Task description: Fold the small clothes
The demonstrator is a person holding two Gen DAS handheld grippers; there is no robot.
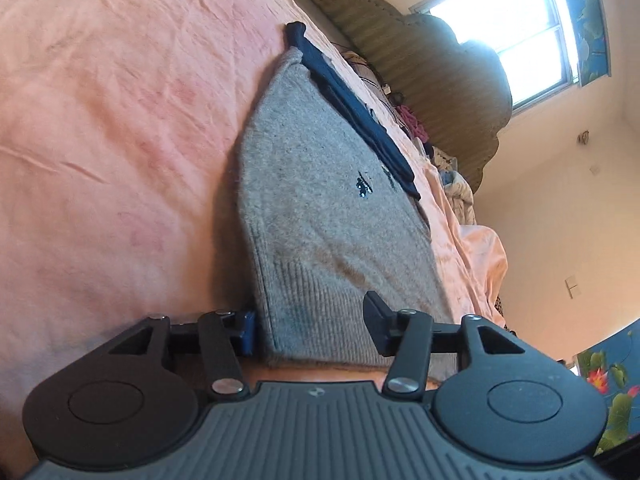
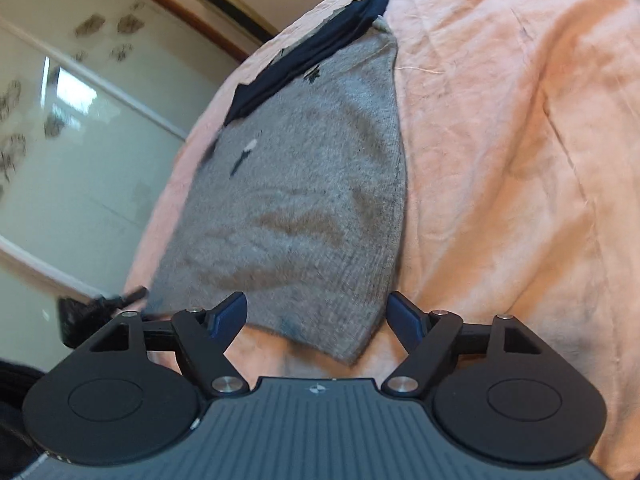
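A folded grey knit sweater [image 1: 320, 200] lies flat on the pink bedsheet [image 1: 100, 140]. A dark navy garment [image 1: 352, 108] runs along its far edge. My left gripper [image 1: 312, 326] is open at the sweater's ribbed hem. One of its fingers is beside the hem's left edge and the other rests over the knit. In the right wrist view the grey sweater [image 2: 304, 200] lies ahead, with the navy garment [image 2: 320, 48] at its far end. My right gripper [image 2: 316, 316] is open, its blue-padded fingers [image 2: 230, 314] standing on either side of the near hem corner without pressing it.
An olive padded headboard [image 1: 440, 64] and a bright window [image 1: 520, 28] stand beyond the bed, with a pile of loose clothes [image 1: 448, 168] below the headboard. A pale wardrobe door [image 2: 80, 152] lies past the bed's left edge. A blurred black object [image 2: 84, 316] sits there.
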